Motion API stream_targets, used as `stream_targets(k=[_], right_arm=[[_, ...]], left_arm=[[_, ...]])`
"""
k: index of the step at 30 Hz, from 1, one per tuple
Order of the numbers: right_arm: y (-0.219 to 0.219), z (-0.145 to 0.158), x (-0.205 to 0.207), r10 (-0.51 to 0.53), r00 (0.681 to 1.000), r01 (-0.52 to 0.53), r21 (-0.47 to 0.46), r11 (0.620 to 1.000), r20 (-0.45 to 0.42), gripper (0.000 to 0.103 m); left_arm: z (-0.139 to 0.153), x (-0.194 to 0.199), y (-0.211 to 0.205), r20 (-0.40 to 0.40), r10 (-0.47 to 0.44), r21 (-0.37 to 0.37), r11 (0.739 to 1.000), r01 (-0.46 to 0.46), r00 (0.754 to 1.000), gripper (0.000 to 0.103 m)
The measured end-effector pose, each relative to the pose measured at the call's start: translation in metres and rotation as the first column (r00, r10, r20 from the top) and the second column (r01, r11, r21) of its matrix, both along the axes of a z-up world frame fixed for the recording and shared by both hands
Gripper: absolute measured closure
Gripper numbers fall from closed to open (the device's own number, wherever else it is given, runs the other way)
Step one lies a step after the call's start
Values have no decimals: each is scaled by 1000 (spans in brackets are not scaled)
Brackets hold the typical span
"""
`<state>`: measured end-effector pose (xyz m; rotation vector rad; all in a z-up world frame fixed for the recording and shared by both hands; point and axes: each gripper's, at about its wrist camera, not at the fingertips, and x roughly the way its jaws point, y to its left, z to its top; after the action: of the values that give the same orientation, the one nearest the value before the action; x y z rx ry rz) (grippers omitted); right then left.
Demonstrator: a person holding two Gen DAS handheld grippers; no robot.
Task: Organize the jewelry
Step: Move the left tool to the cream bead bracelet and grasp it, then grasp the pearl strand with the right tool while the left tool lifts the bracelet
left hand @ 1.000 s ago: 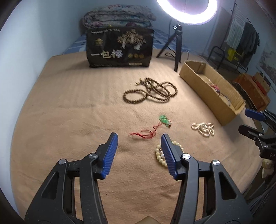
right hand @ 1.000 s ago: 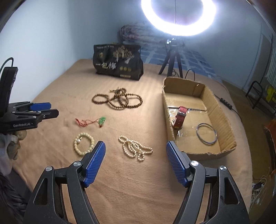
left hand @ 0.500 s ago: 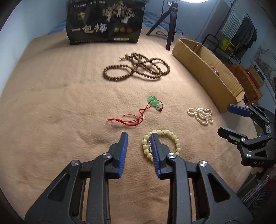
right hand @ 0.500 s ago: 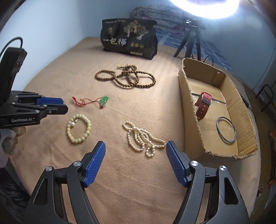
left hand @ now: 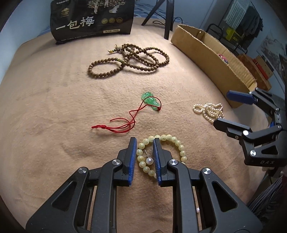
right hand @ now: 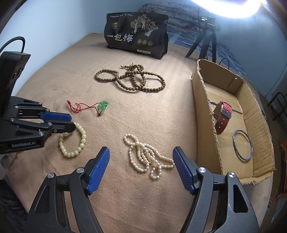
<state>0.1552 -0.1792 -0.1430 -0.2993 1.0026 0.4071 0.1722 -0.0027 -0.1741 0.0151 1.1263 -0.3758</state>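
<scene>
The left gripper [left hand: 144,143] is low over the bracelet [left hand: 180,149], jaws closing around its near arc; pads not yet pressing, as far as I can see. A pearl earring [left hand: 149,160] sits between them too. In the right wrist view that gripper [right hand: 69,123] hides the bracelet's [right hand: 80,143] upper left, its casing reading "GenRobot.AI". The right gripper [right hand: 141,164] hangs with jaws spread wide around the pearl strand [right hand: 143,157], touching nothing. Centre frame lies the jade pendant [left hand: 150,101] on red cord, wooden beads [left hand: 129,59] beyond. Upper right, the box [right hand: 204,111] holds a red watch [right hand: 222,118] and a bangle [right hand: 242,145]. The bag [right hand: 136,35] reads "一包梅"; the ring light [right hand: 233,9] is cut off at top.
</scene>
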Motion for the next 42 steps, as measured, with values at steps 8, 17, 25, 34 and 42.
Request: stream_targets(k=[8, 17, 25, 34, 42], right_arm=[[9, -11, 10, 10, 1000, -10, -44, 999, -5, 31], [15, -25, 19, 4, 999, -8, -83, 997, -44, 32], [6, -29, 30, -19, 995, 20, 13, 1000, -98, 52], [16, -29, 23, -2, 996, 1, -2, 1000, -88, 94], [10, -11, 16, -7, 998, 11, 50, 999, -67, 97]], left_arm=[[-6, 1, -7, 12, -23, 39, 999, 22, 1000, 85], [-8, 3, -14, 24, -56, 61, 997, 55, 998, 85], [-9, 3, -19, 51, -36, 76, 997, 32, 998, 97], [-4, 3, -17, 44, 1, 29, 1000, -2, 999, 98], [17, -3, -16, 81, 12, -8, 1000, -11, 997, 98]])
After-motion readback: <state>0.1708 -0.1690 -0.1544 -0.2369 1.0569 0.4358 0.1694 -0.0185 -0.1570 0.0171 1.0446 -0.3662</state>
